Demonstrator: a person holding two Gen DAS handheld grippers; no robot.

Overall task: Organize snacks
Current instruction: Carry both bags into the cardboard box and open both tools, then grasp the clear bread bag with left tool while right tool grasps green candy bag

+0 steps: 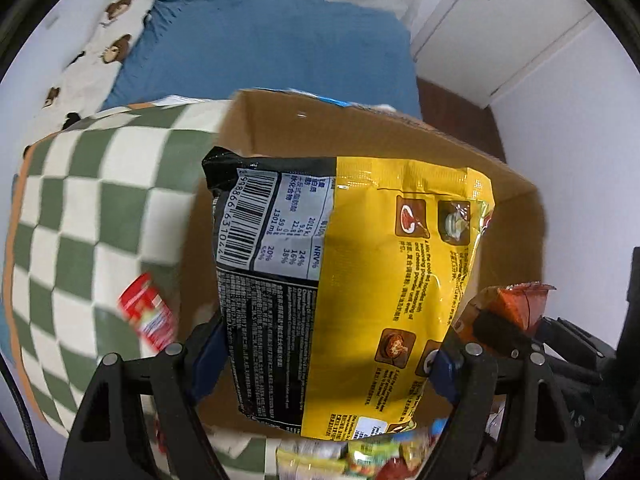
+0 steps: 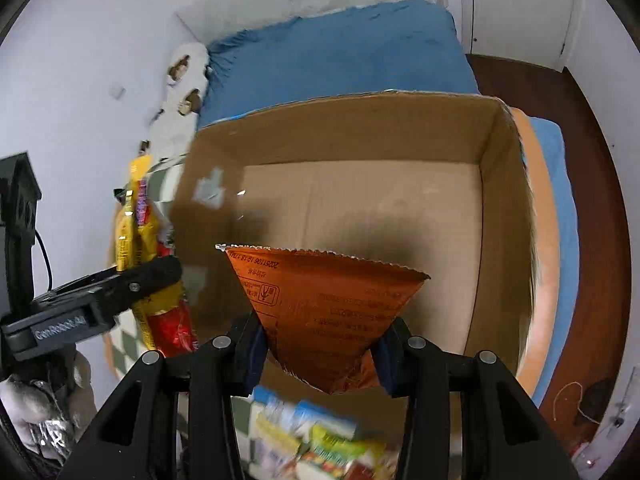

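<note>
Two packets are clamped above the empty cardboard box [image 2: 360, 208], your left gripper [image 1: 332, 354] pinching the yellow noodle bag [image 1: 360, 280], your right gripper [image 2: 320, 354] the orange packet [image 2: 324, 312], while loose snacks [image 2: 316, 444] wait below.

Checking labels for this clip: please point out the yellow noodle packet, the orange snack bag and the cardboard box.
yellow noodle packet [image 1: 384, 264]: left wrist view, on its yellow back panel.
orange snack bag [image 2: 332, 308]: right wrist view, on its printed middle.
cardboard box [image 2: 360, 136]: right wrist view, on the far inner wall.
</note>
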